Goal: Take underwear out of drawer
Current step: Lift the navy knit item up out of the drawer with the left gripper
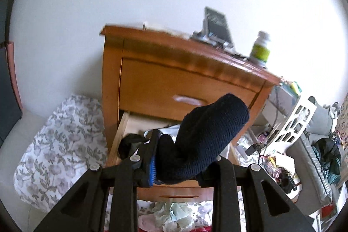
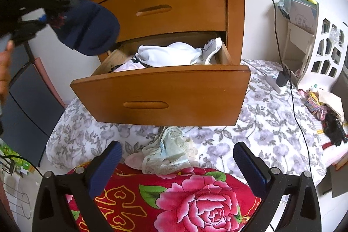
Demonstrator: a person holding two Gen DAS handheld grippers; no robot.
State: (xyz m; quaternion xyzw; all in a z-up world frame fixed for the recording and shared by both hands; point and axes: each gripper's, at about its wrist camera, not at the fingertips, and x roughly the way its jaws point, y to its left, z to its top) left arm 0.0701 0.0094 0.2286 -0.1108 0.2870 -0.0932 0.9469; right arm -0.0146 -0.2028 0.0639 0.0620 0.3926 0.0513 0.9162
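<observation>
- Your left gripper (image 1: 174, 158) is clamped on a navy knit garment (image 1: 206, 136). It's rolled into a thick tube, so you can't really tell what kind of underwear it is. The right-hand finger is buried behind the fabric in the left wrist view, only the left blue pad (image 1: 152, 169) shows.
- From the right wrist view that navy bundle (image 2: 87, 29) hangs in the air up and to the left of the open lower drawer (image 2: 163, 95), clear of it.
- Inside the drawer there's still white cloth (image 2: 171, 54) and something pale pink (image 2: 130, 65) at the left, mostly hidden behind the drawer front. A dark lump (image 1: 128, 145) sits in its left corner in the left wrist view, too blurry to name.
- Your right gripper (image 2: 176, 164) is spread wide with nothing between the pads, hovering below the drawer front over a pale green lacy piece (image 2: 171, 151) lying on the floral sheet (image 2: 271, 114).
- The nightstand top (image 1: 195, 45) is smeared by blur: a green-labelled bottle (image 1: 261, 49) and a dark propped-up gadget (image 1: 215, 23), no detail readable.
- Your hand (image 2: 5, 64) is cut off at the frame edge left of the drawer.
</observation>
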